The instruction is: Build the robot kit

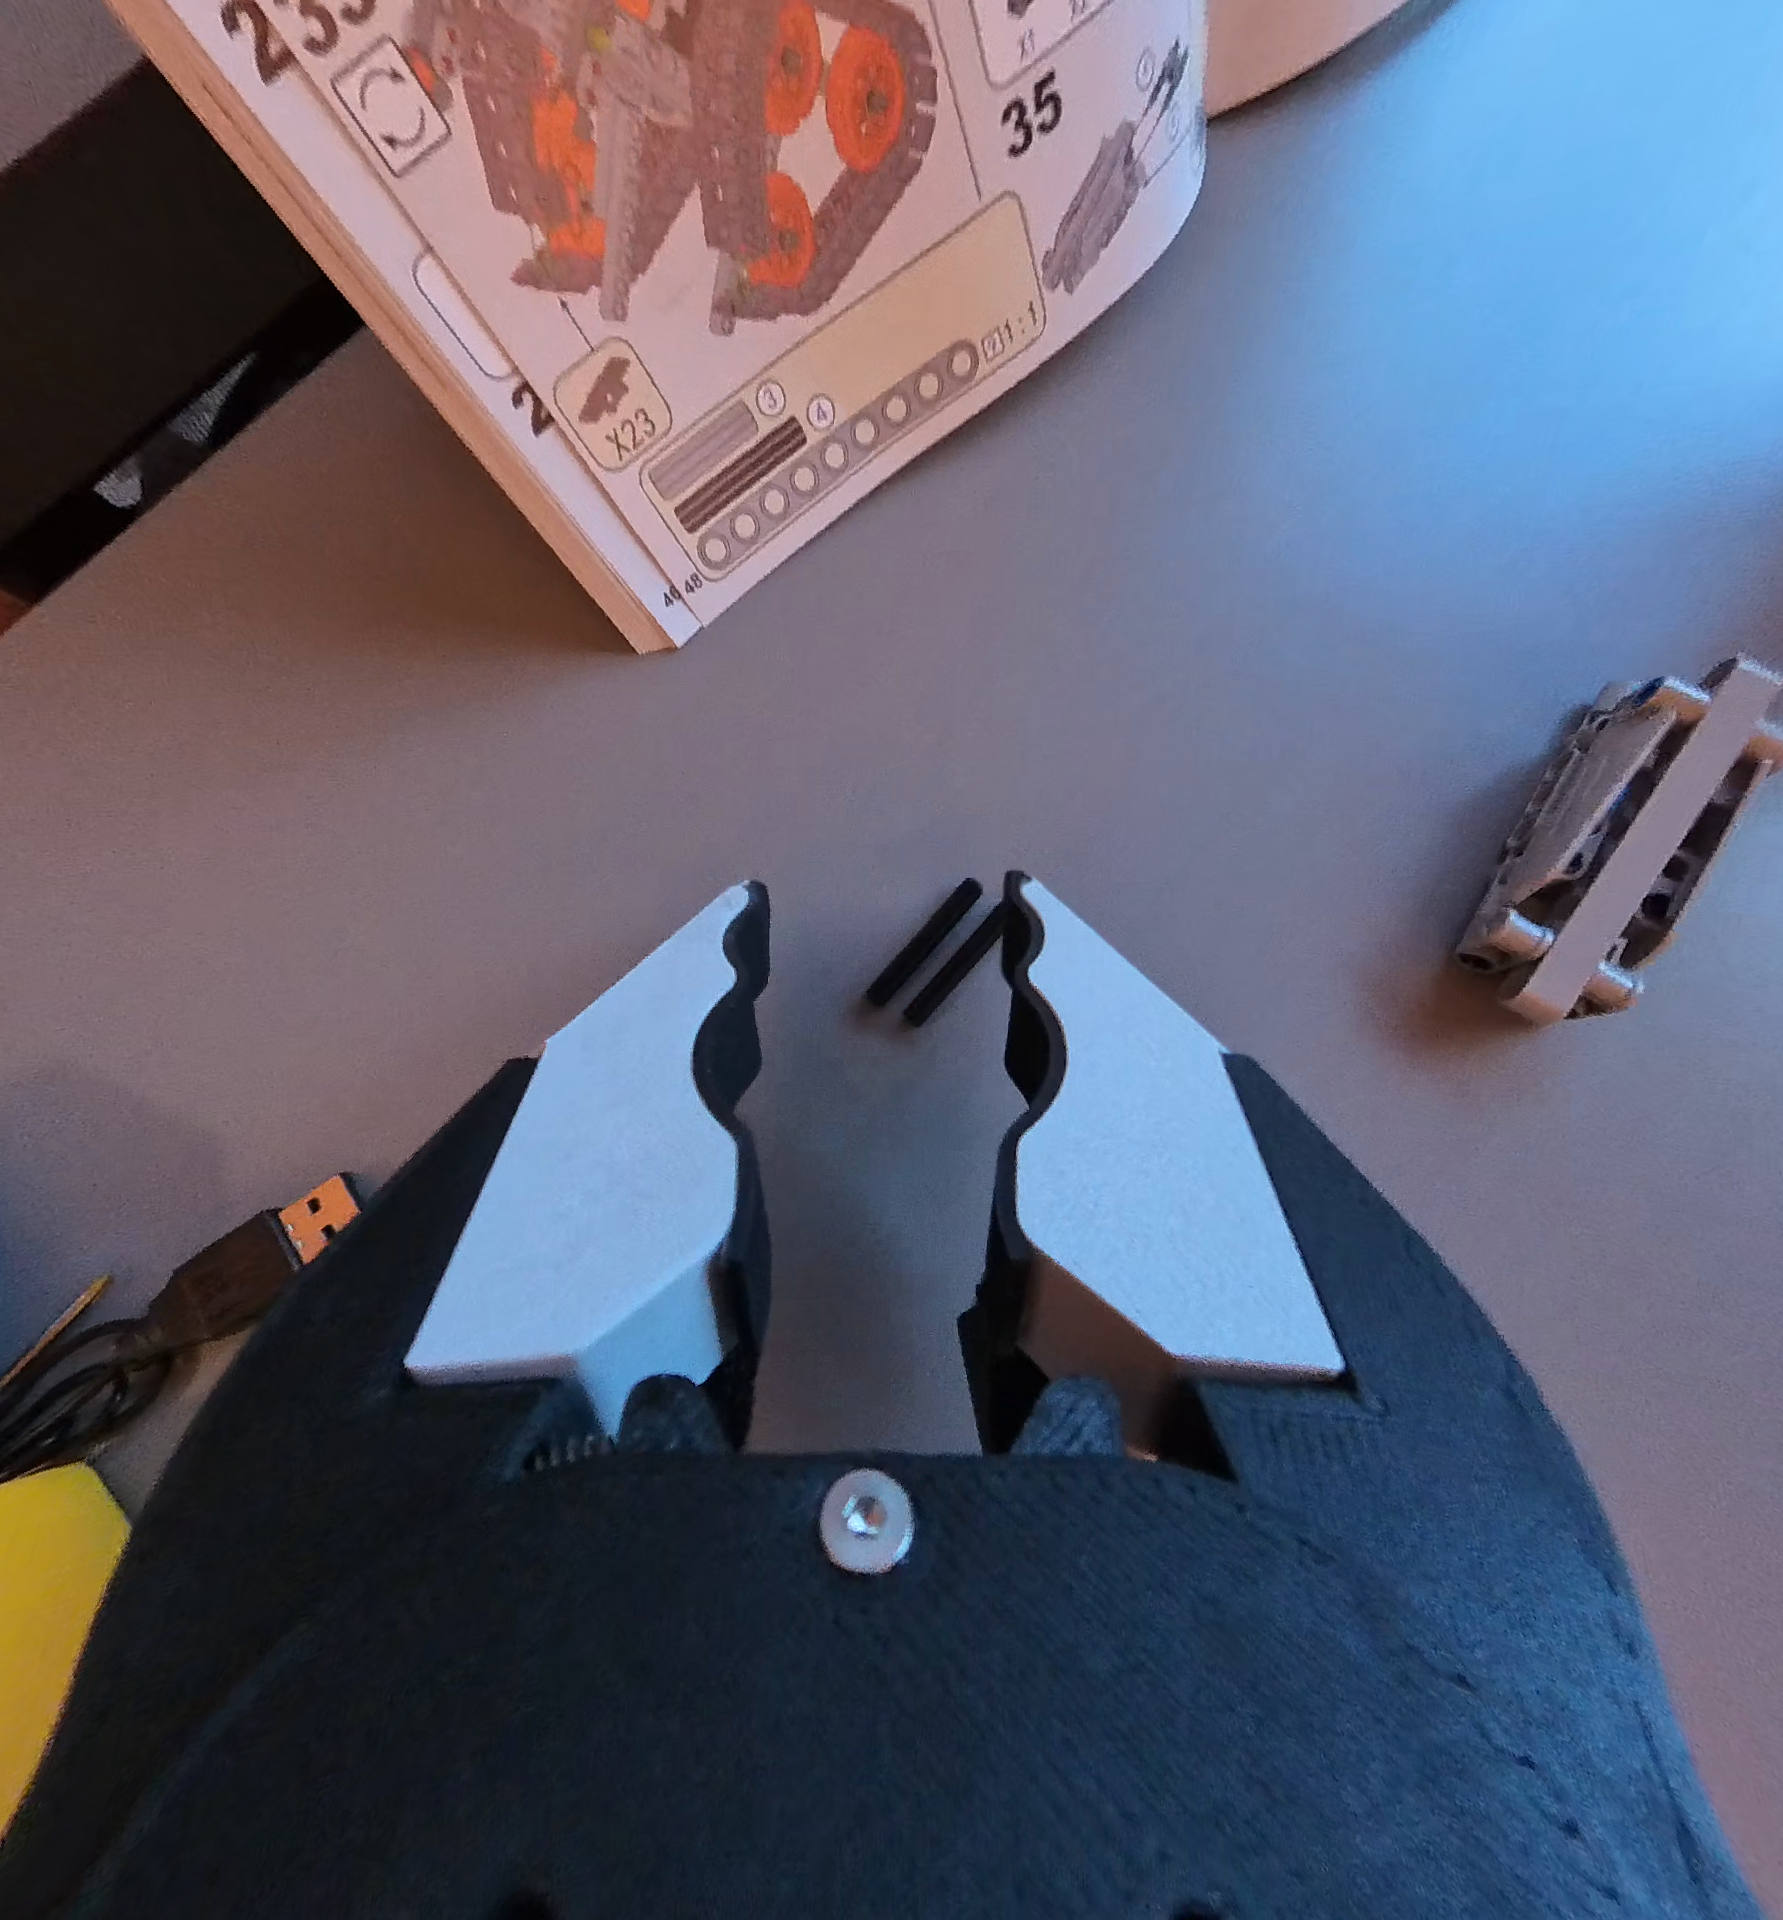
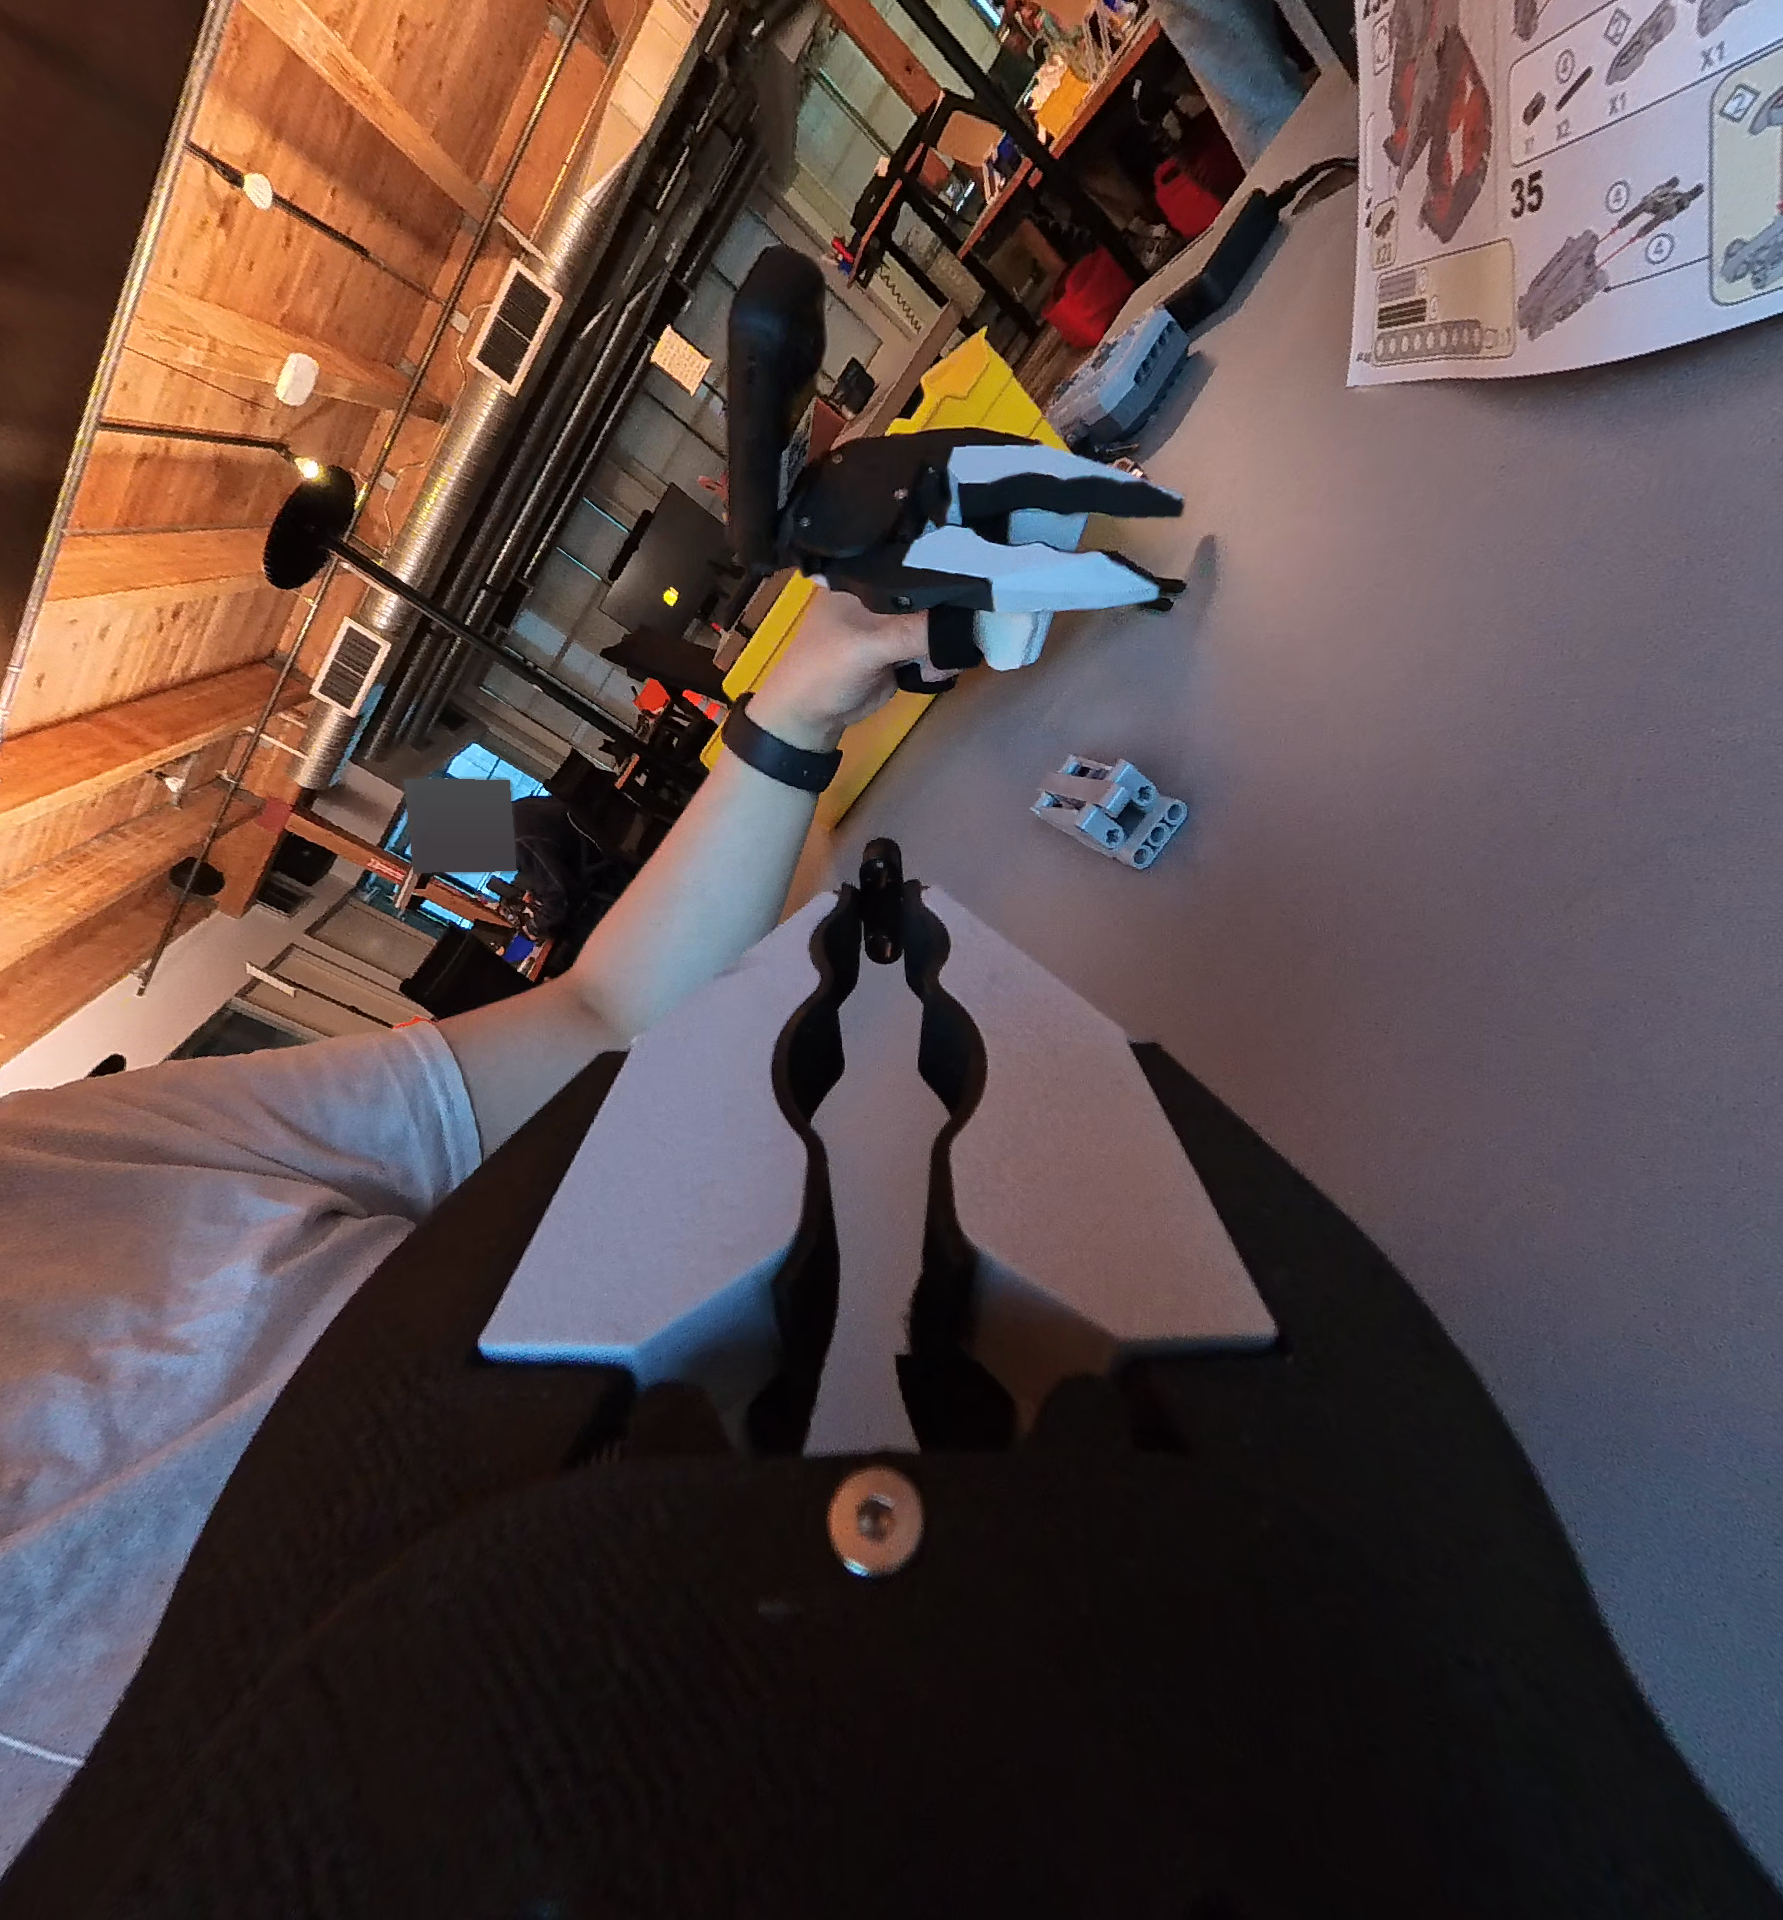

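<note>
Two thin black rods [image 1: 934, 954] lie side by side on the grey table, between the tips of my open left gripper [image 1: 885, 896]. The rods lie closer to its right finger, one touching or nearly touching it. A small grey brick assembly [image 1: 1625, 847] lies to the right on the table. My right gripper [image 2: 882, 902] is shut on a small black pin [image 2: 880, 900], held above the table. In the right wrist view the left gripper [image 2: 1167, 545] shows farther off, held by a hand, its tips down at the rods [image 2: 1162, 594], and the grey assembly [image 2: 1110, 816] lies between the two grippers.
An open instruction booklet [image 1: 721, 270] lies at the back, also in the right wrist view [image 2: 1593, 187]. A USB plug and cable [image 1: 243, 1262] and a yellow bin [image 1: 4, 1662] sit at the left. A grey block [image 2: 1126, 379] lies beyond the yellow bin [image 2: 970, 405]. Across from one pair of fingers to the other is roughly 25 cm.
</note>
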### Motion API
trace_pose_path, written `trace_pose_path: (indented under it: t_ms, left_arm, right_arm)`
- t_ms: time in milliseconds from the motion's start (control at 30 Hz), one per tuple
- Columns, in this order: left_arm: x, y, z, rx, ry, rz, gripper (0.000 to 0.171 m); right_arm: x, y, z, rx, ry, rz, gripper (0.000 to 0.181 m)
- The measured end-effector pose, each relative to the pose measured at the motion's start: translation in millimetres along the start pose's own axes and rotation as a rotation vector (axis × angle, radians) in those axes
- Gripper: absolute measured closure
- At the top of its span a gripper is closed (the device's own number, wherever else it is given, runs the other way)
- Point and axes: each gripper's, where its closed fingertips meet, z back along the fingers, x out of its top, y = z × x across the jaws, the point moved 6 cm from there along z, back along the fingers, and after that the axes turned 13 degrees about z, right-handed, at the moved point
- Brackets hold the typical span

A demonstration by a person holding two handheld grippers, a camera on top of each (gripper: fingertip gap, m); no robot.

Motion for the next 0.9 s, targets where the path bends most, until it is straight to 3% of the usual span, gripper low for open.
trace_pose_path:
  t_ms: [200,367,533,600,667,800,900]
  left_arm:
    - [-5.2,-2.3,-0.6,-0.024,0.044,-0.024,0.140]
    - [-9.1,-8.5,5.1,-0.054,0.068,-0.001,0.131]
    - [36.0,-4.2,33.3,-0.107,-0.080,0.078,0.144]
    - [40.7,1.5,32.1,-0.054,0.030,-0.038,0.152]
    - [37.6,4.0,23.0,-0.014,0.178,-0.156,0.149]
    - [35.3,-9.2,8.1,-0.136,0.300,-0.280,0.156]
    - [22.3,-8.2,-1.2,-0.128,0.413,-0.370,0.157]
  right_arm:
    - [-1.8,-0.5,-1.5,0.006,0.011,-0.003,0.174]
    - [-2.4,-1.3,-2.2,0.016,0.008,-0.016,0.174]
    - [-4.5,-3.0,-4.4,0.011,0.025,-0.009,0.174]
    - [-6.3,-3.7,-5.3,0.014,0.033,-0.016,0.175]
    - [-6.7,-2.8,-5.6,0.020,0.036,-0.017,0.175]
    - [-4.9,-0.8,-4.0,0.017,0.037,0.000,0.175]
    - [-3.6,-1.3,-2.4,0.018,0.027,-0.009,0.174]
